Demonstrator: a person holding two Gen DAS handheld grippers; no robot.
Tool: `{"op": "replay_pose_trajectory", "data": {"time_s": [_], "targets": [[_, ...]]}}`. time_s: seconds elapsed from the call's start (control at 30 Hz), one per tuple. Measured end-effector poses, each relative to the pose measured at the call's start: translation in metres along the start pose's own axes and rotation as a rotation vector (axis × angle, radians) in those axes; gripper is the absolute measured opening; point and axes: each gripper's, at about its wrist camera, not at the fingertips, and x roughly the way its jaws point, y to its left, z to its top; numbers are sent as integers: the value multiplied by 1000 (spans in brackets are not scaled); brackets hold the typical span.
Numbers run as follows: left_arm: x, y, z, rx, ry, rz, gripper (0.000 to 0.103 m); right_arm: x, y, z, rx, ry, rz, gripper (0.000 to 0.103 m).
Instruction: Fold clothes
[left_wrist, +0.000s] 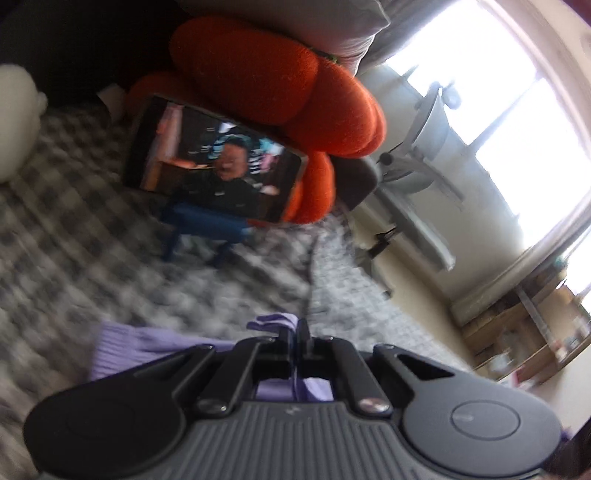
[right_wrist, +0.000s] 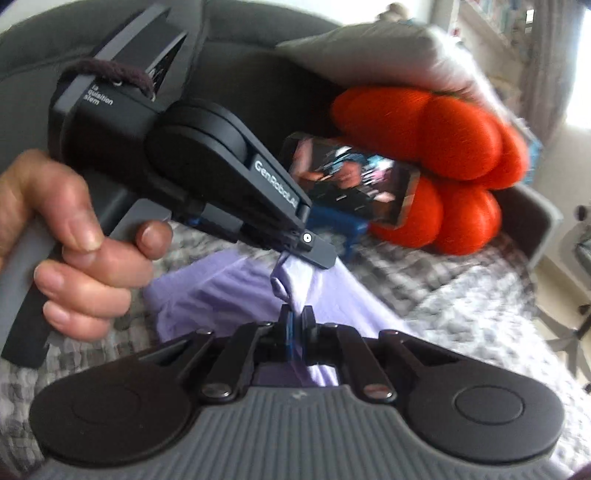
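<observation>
Grey-and-white checked bedspread (right_wrist: 436, 295) covers the bed under both my tools, blurred in both views.

Right gripper (right_wrist: 295, 321): jaws closed, a thin fold of the lilac garment (right_wrist: 207, 291) pinched between the tips; cloth also shows behind the tips, in the gap of the linkage. Left gripper (right_wrist: 317, 254): seen from the right wrist view, coming in from the upper left, jaws closed on a bunched corner of the same garment. The two grip points sit near each other, left one just beyond the right, with a short twisted strip of cloth between them. My left hand (right_wrist: 74, 243) wraps the grey handle, at the left of that view.

Left wrist view: own tips (left_wrist: 293, 332) together, lilac fabric gathered at them, a ribbed band of the garment lying to the left on the bedspread.

Garment position: near part of the bed, spread flat left of and below the grippers, raised only where it is pinched.

Further out: a phone (left_wrist: 214, 158) with a lit screen leans on a small blue stand (left_wrist: 207, 229), propped against an orange cushion (left_wrist: 280, 85). A grey pillow (right_wrist: 369, 55) lies above the cushion. At far right, an office chair (left_wrist: 424, 140) before a bright window (left_wrist: 517, 92), wooden shelving (left_wrist: 517, 332) below it.
</observation>
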Motion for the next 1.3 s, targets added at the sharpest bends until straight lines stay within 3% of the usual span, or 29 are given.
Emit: {"op": "replay_pose_trajectory", "data": {"time_s": [0.23,0.47,0.7,0.83,1.0,1.1,1.2,1.3], "targets": [[-11,29,-7,54,-42,32,1,16,31,12,-63,-13,46,4],[-10,35,-17,174,-17,115,1,35,38,7,-71,47,78,4],[-5,35,-19,195,0,151,2,43,43,-1,-46,62,79,5],[-11,34,-17,197,-23,144,2,36,38,6,-4,9,78,5],[-11,37,-20,188,-22,160,2,47,39,0,15,68,101,7],[-13,37,-23,199,-31,178,2,41,35,1,24,68,144,16],[-17,38,-21,191,-37,197,3,25,22,4,53,60,200,17],[-29,43,-17,160,-44,192,11,-6,-10,7,99,26,244,21]]}}
